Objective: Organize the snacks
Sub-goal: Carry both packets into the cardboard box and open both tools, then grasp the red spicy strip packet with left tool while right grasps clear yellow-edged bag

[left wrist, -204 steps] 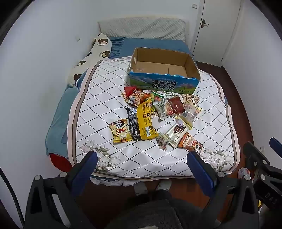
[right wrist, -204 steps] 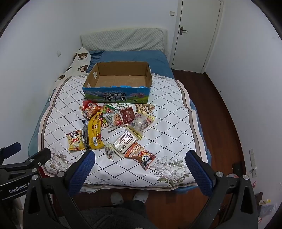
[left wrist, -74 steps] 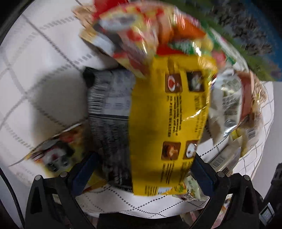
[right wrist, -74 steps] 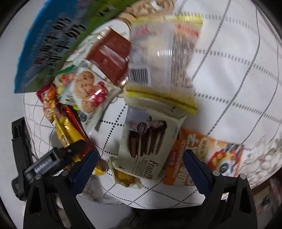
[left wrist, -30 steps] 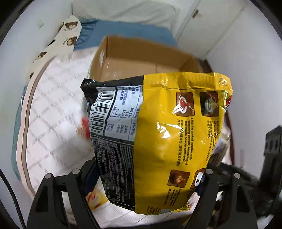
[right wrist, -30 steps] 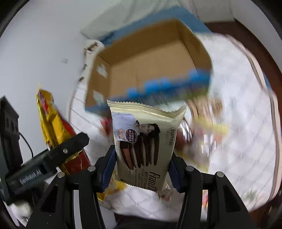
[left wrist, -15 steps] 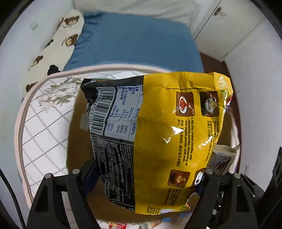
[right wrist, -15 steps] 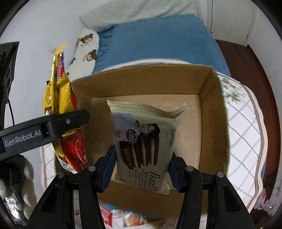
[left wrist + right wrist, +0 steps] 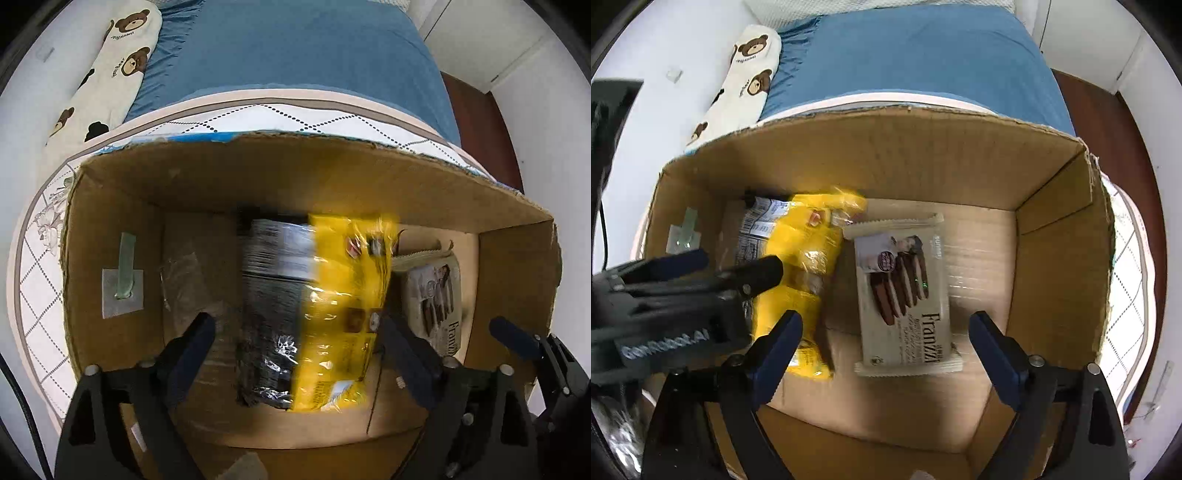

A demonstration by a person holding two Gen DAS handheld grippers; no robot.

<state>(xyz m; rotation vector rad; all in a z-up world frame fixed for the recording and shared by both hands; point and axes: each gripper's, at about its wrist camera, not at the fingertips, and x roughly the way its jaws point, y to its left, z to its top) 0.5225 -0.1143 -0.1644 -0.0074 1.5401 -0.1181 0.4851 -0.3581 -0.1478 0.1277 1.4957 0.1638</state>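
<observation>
Cardboard box, right view: wafer pack unobstructed

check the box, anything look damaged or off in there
Only the cardboard box itself: its top rim is ragged and torn, and tape patches mark its left wall. The yellow noodle bag and the wafer pack lie intact on its floor, side by side.

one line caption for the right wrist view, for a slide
Wafer packet and yellow bag lie in the cardboard box below the opening right gripper.
</observation>
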